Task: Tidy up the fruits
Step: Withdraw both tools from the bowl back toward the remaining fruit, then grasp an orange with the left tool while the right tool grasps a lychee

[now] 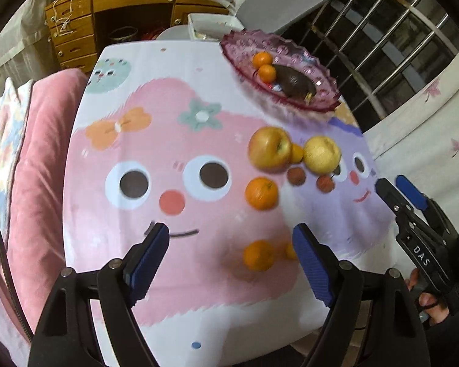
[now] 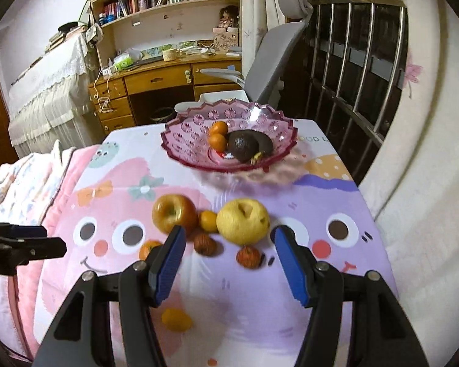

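Observation:
A pink glass bowl [image 2: 180,140] at the table's far side holds two small oranges [image 2: 218,136] and a dark avocado [image 2: 244,146]. On the cloth lie a red-yellow apple [image 2: 173,212], a yellow pear [image 2: 243,220], a small orange between them [image 2: 208,220], two reddish lychees [image 2: 205,243] and more oranges [image 1: 261,192]. My right gripper [image 2: 228,238] is open and empty, hovering just short of the pear and lychees. My left gripper [image 1: 231,238] is open and empty above an orange [image 1: 258,255]. The bowl shows in the left wrist view too [image 1: 238,46].
The table has a cartoon-print cloth [image 1: 174,140]. A pink cushion [image 1: 42,140] lies along the left edge. A grey office chair [image 2: 275,61] and wooden desk [image 2: 156,79] stand behind the table. A barred window [image 2: 358,70] is at the right.

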